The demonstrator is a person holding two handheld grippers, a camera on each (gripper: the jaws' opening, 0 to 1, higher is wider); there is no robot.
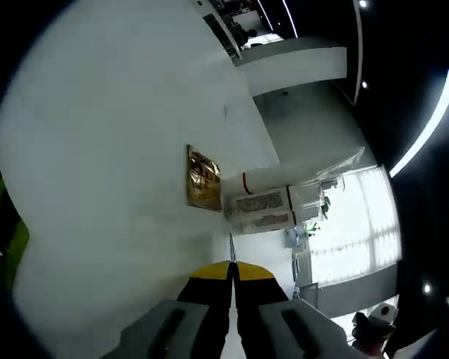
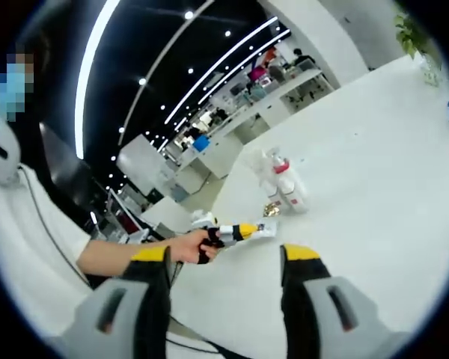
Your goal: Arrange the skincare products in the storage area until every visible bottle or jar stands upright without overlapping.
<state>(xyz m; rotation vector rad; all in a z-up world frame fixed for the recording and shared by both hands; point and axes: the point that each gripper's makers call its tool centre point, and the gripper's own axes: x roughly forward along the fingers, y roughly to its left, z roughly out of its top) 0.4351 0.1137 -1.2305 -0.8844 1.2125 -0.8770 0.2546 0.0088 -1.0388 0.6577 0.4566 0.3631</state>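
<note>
The skincare products sit in a small cluster on a broad white table (image 1: 120, 149). In the left gripper view they lie right of centre: a gold-faced square jar or box (image 1: 203, 178), and just beside it, toward the frame's right, two white bottles (image 1: 266, 202) with patterned labels, one carrying a red band near its neck. The view is rolled, so whether they stand upright cannot be told from it. In the right gripper view the same cluster appears small, at centre right: a white bottle with a red collar (image 2: 288, 183) standing upright, pale bottles touching or just behind it, and a small gold item (image 2: 271, 210) at its foot; detail there is too fine to read.

The left gripper (image 1: 232, 280) has its yellow-tipped jaws pressed together, with nothing between them, hanging over bare table short of the gold item. In the right gripper view it enters from the left, held by a person's hand (image 2: 188, 245), its tip pointing at the cluster but apart from it.

The right gripper (image 2: 226, 262) has its jaws spread wide, holding nothing, well back from the products.

Open white tabletop surrounds the cluster on all sides; the table's far edge runs behind it, with an office beyond.
</note>
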